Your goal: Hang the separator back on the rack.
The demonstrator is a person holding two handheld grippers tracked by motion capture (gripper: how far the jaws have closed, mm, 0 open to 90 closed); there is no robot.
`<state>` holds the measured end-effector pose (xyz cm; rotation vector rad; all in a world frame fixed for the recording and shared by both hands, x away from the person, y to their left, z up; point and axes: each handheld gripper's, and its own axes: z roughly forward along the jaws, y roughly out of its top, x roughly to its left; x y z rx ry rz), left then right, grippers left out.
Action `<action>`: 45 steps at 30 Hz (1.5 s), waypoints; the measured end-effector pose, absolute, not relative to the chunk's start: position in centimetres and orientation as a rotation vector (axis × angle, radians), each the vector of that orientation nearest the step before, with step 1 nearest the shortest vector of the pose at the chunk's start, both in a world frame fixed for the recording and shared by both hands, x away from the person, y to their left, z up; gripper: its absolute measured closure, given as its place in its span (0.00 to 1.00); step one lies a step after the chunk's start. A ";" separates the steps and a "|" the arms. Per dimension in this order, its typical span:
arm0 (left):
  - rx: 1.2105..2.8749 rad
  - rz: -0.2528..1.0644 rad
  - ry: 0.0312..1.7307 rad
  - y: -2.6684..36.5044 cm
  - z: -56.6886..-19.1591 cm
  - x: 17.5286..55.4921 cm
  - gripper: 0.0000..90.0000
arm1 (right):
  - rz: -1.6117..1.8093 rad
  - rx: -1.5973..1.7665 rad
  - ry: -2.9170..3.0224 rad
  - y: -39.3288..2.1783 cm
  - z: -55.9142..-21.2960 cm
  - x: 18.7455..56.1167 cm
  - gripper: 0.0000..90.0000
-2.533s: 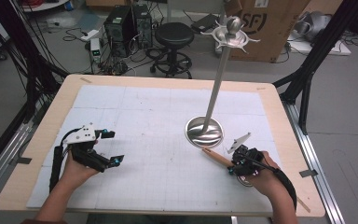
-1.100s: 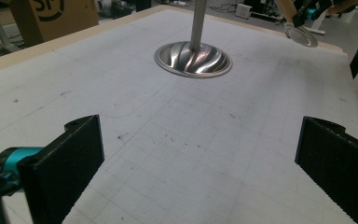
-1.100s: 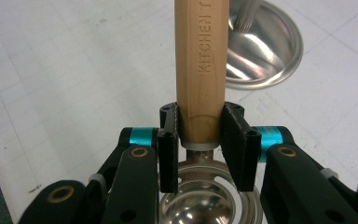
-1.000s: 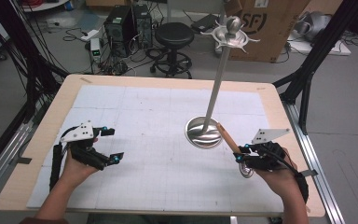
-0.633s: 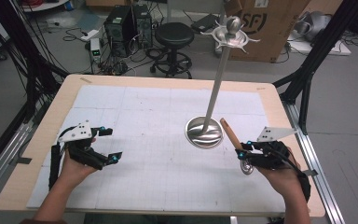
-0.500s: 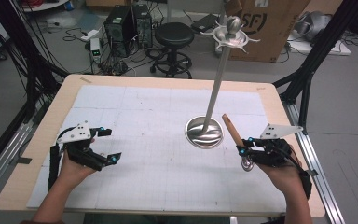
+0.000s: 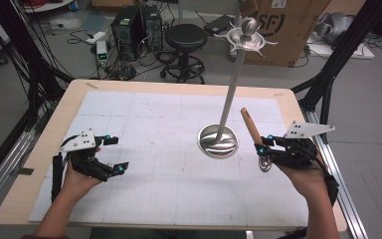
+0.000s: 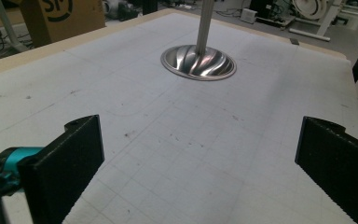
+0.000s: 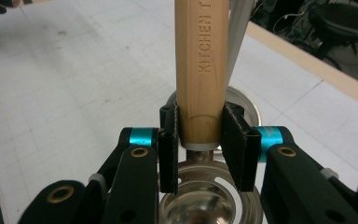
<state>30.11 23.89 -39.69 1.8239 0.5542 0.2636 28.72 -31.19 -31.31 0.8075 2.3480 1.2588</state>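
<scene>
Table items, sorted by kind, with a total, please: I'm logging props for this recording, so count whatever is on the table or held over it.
Metal stands: 1
Wooden-handled kitchen utensils: 1, clamped in the right hand-held gripper
Hand-held grippers: 2, the left hand-held gripper open with nothing in it
Total: 4

The stand [image 7: 219, 141] is polished metal, its round base glossy with swirled ridges that catch the light, and its pole a smoother, duller silver. The utensil handle [image 9: 200, 70] is pale, smooth, matt wood with stamped lettering, ending in a shiny metal part [image 9: 209, 200]; the pads [image 9: 235, 140] of the right hand-held gripper [image 9: 200, 144] pressing on it look like rough, matt black material. The bench [image 7: 40, 144] has a light wood rim under a matt, scuffed white gridded sheet [image 8: 177, 135].
</scene>
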 end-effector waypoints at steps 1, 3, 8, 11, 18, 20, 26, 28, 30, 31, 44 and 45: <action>1.825 0.266 0.554 23.9 -39.7 30.1 0.02 | 1.265 0.806 2.338 -31.3 -31.1 28.7 0.77; 1.828 0.266 0.554 23.8 -39.7 30.1 0.02 | 1.291 0.805 2.321 -31.5 -30.7 28.7 0.76; 1.828 0.266 0.554 23.9 -39.7 30.1 0.02 | 1.310 0.796 2.296 -31.6 -29.7 28.6 0.77; 1.830 0.264 0.553 23.9 -39.7 30.1 0.02 | 1.334 0.788 2.286 -31.7 -29.0 28.6 0.76; 1.832 0.264 0.554 23.8 -39.7 30.1 0.02 | 1.346 0.765 2.245 -31.7 -27.2 28.6 0.76; 1.833 0.262 0.553 23.8 -39.7 30.1 0.02 | 1.343 0.756 2.238 -31.7 -26.8 28.6 0.76; 1.836 0.264 0.553 23.8 -39.7 30.1 0.02 | 1.365 0.737 2.204 -31.7 -25.1 28.6 0.76; 1.834 0.263 0.554 23.8 -39.8 30.1 0.02 | 1.378 0.725 2.185 -31.7 -24.6 28.6 0.76; 1.834 0.262 0.553 23.8 -39.8 30.1 0.02 | 1.383 0.718 2.176 -31.7 -24.0 28.6 0.77; 1.834 0.262 0.553 23.8 -39.8 30.1 0.02 | 1.386 0.720 2.169 -31.6 -23.8 28.6 0.77; 1.842 0.254 0.553 23.7 -39.9 30.2 0.02 | 1.405 0.688 2.113 -31.7 -21.3 28.6 0.76; 1.844 0.255 0.549 23.7 -39.9 30.2 0.02 | 1.405 0.688 2.113 -31.7 -21.3 28.6 0.76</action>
